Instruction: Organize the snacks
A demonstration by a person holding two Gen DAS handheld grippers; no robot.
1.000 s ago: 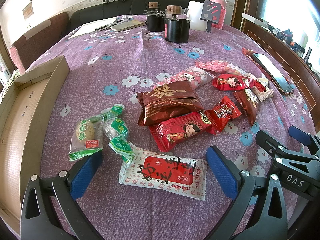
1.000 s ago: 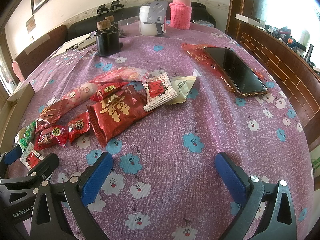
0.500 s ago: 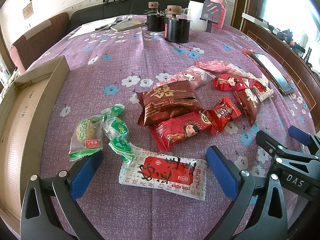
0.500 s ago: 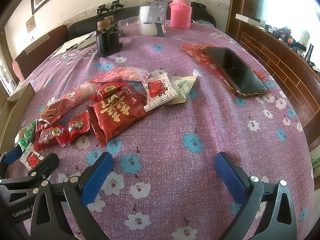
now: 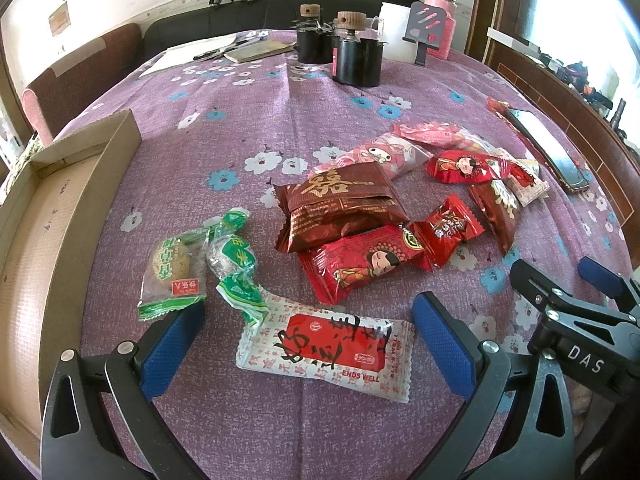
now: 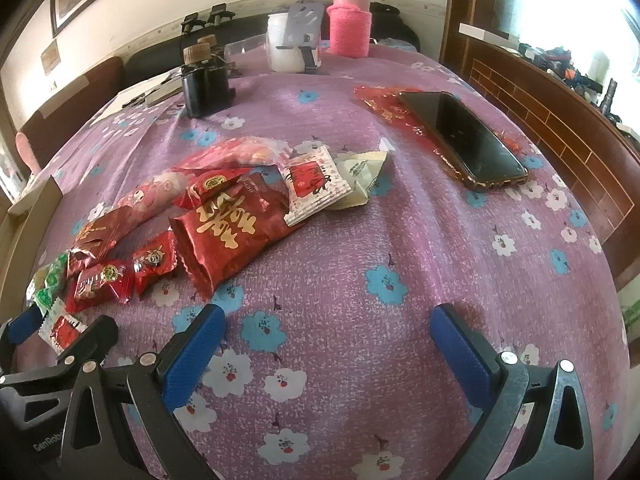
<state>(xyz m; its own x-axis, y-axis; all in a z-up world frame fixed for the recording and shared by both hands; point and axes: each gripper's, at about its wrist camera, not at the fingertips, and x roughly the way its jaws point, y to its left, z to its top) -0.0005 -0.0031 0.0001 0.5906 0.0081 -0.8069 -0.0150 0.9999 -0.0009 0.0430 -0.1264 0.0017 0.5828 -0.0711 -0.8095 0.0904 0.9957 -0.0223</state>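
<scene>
The snacks lie loose on the table, a purple flowered cloth over it. Nearest the left tool is a white-and-red packet, flat between its wide-open blue fingers but touched by neither. Just beyond lie two green packets, then a red heap: a dark red pack, a red doll packet and smaller red ones. The left view alone shows the cardboard box along the table's left edge, close beside the green packets. The right view alone shows the full phone on a red wrapper, well right of the heap, and a broad stretch of bare cloth under the right tool, which is spread open and holds nothing. Each view catches the other tool at its edge. Nothing has shifted from the earlier frames; both tools sit as before. Black jars stand at the far end.
</scene>
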